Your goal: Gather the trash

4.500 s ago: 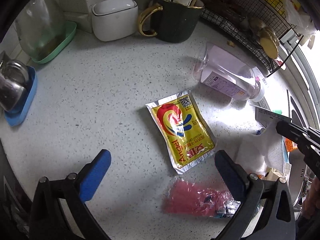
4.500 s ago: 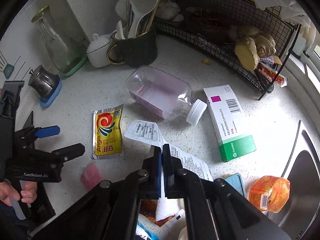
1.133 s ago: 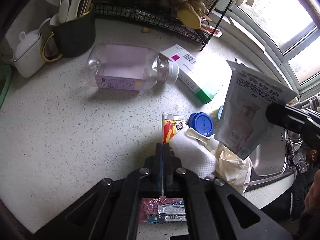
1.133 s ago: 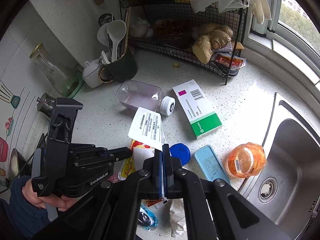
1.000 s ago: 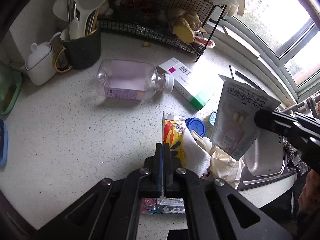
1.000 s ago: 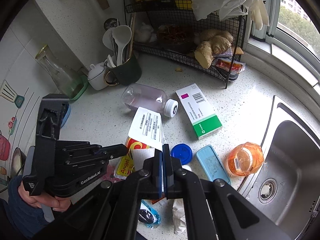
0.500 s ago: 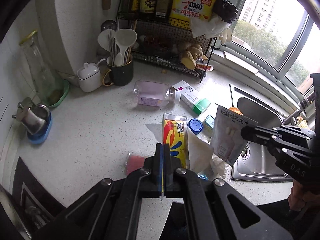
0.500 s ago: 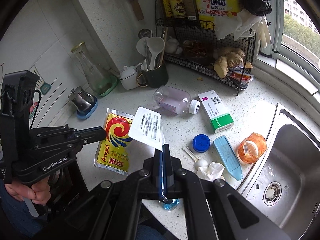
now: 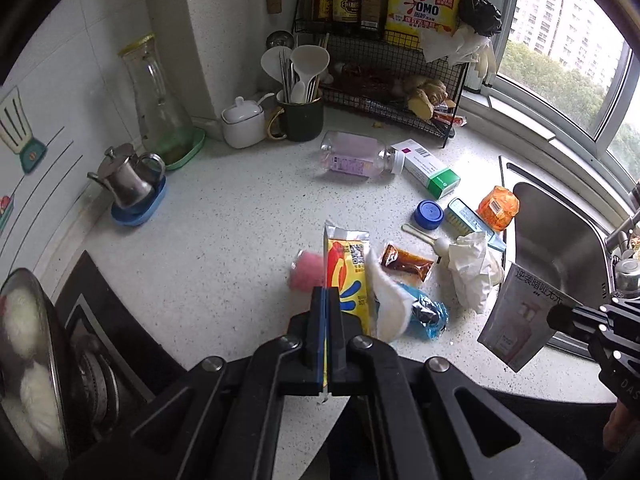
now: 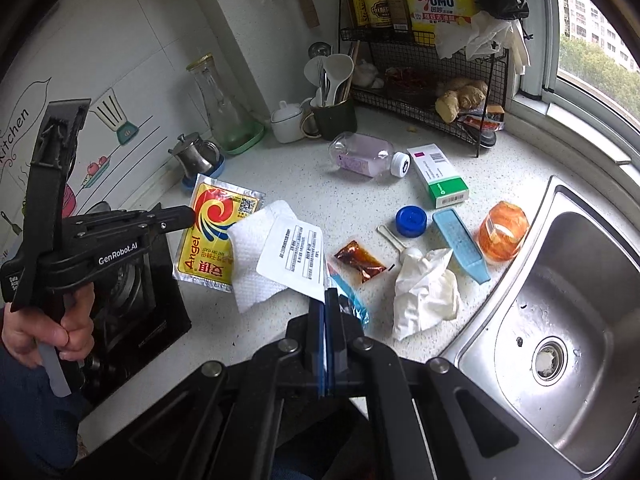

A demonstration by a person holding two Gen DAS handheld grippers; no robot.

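My left gripper point(image 9: 326, 300) is shut on a yellow Angel yeast packet point(image 9: 346, 276) and holds it above the counter; it also shows in the right wrist view point(image 10: 212, 236), with a white tissue point(image 10: 250, 260) hanging against it. My right gripper point(image 10: 325, 300) is shut on a white sachet point(image 10: 294, 256), seen from its pink printed side in the left wrist view point(image 9: 520, 324). Trash lies on the counter: a pink wrapper point(image 9: 306, 274), a brown sauce packet point(image 10: 358, 260), a blue wrapper point(image 9: 426, 314), a crumpled white tissue point(image 10: 424, 296), a clear bottle point(image 10: 364, 156), a medicine box point(image 10: 438, 176).
A blue lid point(image 10: 410, 220), a blue case point(image 10: 460, 242) and an orange cup point(image 10: 504, 232) lie near the steel sink point(image 10: 560, 320). A wire rack point(image 10: 424, 92), utensil mug point(image 10: 332, 120), sugar pot, carafe and metal pot stand at the back. A stove point(image 9: 80, 340) is at left.
Both grippers have lifted higher and drawn back from the counter, each still holding its packet. The rest of the trash has not moved.
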